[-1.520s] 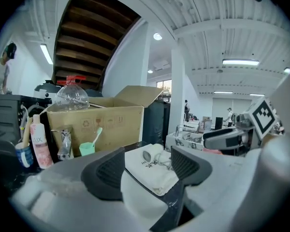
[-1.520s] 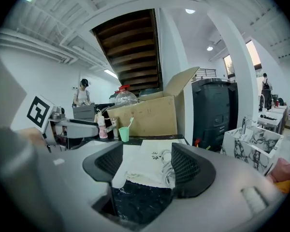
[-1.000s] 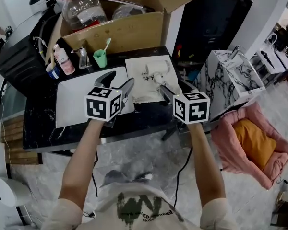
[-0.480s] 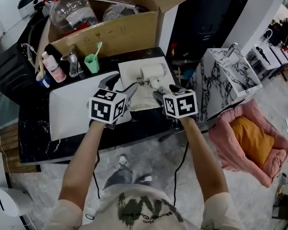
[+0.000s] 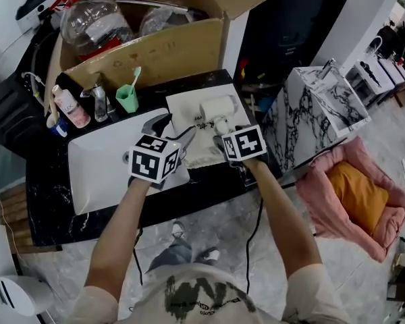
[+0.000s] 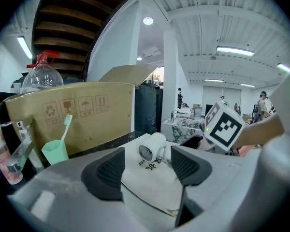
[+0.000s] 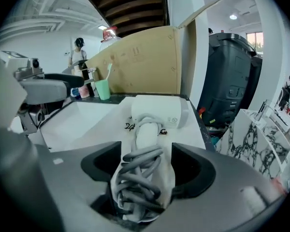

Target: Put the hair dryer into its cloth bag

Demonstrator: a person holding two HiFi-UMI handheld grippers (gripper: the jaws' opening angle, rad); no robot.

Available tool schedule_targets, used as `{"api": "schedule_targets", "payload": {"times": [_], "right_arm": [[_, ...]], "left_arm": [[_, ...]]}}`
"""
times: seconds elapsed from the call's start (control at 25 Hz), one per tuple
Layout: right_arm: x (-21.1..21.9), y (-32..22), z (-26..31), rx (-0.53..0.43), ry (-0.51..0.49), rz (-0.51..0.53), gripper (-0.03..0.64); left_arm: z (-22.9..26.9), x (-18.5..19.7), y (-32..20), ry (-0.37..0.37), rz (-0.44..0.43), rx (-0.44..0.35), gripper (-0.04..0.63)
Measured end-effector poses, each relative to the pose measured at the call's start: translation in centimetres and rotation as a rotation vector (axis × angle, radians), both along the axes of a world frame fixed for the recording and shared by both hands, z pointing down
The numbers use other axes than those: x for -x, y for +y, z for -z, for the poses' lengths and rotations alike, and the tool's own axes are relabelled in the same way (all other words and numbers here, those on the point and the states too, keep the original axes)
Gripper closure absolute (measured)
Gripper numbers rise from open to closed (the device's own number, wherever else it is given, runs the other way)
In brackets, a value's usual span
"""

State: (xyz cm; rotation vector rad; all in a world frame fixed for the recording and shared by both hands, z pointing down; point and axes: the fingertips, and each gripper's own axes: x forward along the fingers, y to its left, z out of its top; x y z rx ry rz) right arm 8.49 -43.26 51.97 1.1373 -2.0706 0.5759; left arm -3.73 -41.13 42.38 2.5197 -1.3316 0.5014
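Note:
A white hair dryer (image 5: 214, 106) lies on its white cloth bag (image 5: 192, 128) on the black counter. My right gripper (image 5: 228, 133) points down over the dryer's near end. Its jaws are opening, and the handle with the coiled grey cord (image 7: 140, 178) lies between them with the pads not pressing on it. The dryer body (image 7: 159, 111) shows just beyond those jaws. My left gripper (image 5: 171, 127) is open and empty at the bag's left edge. Past its jaws I see the bag (image 6: 150, 185) and the dryer (image 6: 150, 150).
A white basin (image 5: 101, 160) sits left of the bag. Behind stand a green cup with a toothbrush (image 5: 127, 98), a bottle (image 5: 66, 106) and an open cardboard box (image 5: 155, 46). A marble cabinet (image 5: 317, 113) and a pink pet bed (image 5: 358, 194) are to the right.
Both grippers have moved forward and down onto the bag. The right one has gone from short of the dryer to astride its cord, and the left has closed in on the bag's edge.

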Motion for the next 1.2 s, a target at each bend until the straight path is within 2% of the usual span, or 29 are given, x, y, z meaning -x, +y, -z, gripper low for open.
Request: {"api": "schedule_targets", "payload": {"times": [0.52, 0.72, 1.2], "right_arm": [[0.7, -0.7, -2.4, 0.105, 0.051, -0.016, 0.293], [0.9, -0.3, -2.6, 0.133, 0.06, 0.01, 0.35], [0.6, 0.1, -0.8, 0.081, -0.053, -0.039, 0.371]], "left_arm": [[-0.9, 0.4, -0.7, 0.008, -0.032, 0.03, 0.293], [-1.0, 0.4, -0.7, 0.008, -0.044, 0.033, 0.293], [-1.3, 0.3, 0.0, -0.003, -0.054, 0.038, 0.293]]}}
